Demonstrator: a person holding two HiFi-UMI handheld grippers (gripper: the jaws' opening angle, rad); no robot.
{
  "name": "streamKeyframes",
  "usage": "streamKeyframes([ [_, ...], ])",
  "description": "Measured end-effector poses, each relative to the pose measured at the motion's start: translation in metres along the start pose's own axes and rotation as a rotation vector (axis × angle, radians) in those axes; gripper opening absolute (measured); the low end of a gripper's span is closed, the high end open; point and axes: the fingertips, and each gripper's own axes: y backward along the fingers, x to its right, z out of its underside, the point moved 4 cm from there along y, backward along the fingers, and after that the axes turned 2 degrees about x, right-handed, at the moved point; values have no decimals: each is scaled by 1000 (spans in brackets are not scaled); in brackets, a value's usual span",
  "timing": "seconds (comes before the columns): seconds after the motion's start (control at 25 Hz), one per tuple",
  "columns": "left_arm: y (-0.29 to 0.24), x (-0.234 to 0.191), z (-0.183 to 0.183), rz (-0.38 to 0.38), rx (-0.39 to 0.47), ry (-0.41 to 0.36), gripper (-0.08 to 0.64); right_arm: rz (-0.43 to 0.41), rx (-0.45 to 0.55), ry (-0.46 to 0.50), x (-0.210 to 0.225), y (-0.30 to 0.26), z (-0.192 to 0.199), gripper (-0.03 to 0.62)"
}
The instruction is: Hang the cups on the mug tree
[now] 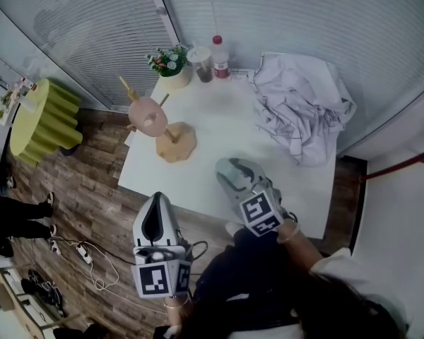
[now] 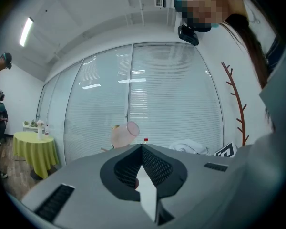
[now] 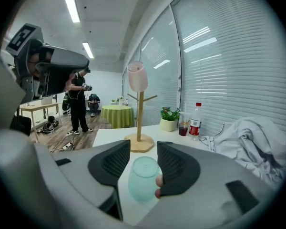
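Observation:
A wooden mug tree point(image 1: 175, 141) stands on the white table point(image 1: 219, 122) with a pink cup point(image 1: 148, 116) hung on one of its pegs. In the right gripper view the tree point(image 3: 139, 113) rises beyond the jaws, the pink cup point(image 3: 137, 77) at its top. A translucent teal cup point(image 3: 144, 179) stands on the table between the jaws of my right gripper point(image 3: 144, 149), which is open; a gap shows at the left pad. In the head view that gripper point(image 1: 230, 169) hides the teal cup. My left gripper point(image 2: 142, 148) is shut and empty, held off the table's near edge point(image 1: 156, 202).
A crumpled white cloth point(image 1: 300, 104) covers the table's right side. A potted plant point(image 1: 171, 66), a drink cup point(image 1: 201, 63) and a red-capped bottle point(image 1: 220, 56) stand along the far edge. A green-draped round table point(image 1: 46, 119) and cables point(image 1: 92, 260) are on the floor to the left.

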Motion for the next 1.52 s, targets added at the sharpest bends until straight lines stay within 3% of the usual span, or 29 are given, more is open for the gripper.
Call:
streamKeyframes([
  [0.8,-14,-5,11,-29,-49,-12,0,-71,-129,40,6,-32,33,273],
  [1.2,-22,1,23,-31,-122,1,0,-97,-168,30,6,-40,45,273],
  [1.52,-20,5,24,-51,-117,-15,0,-114,-171,24,8,-45,49,272],
])
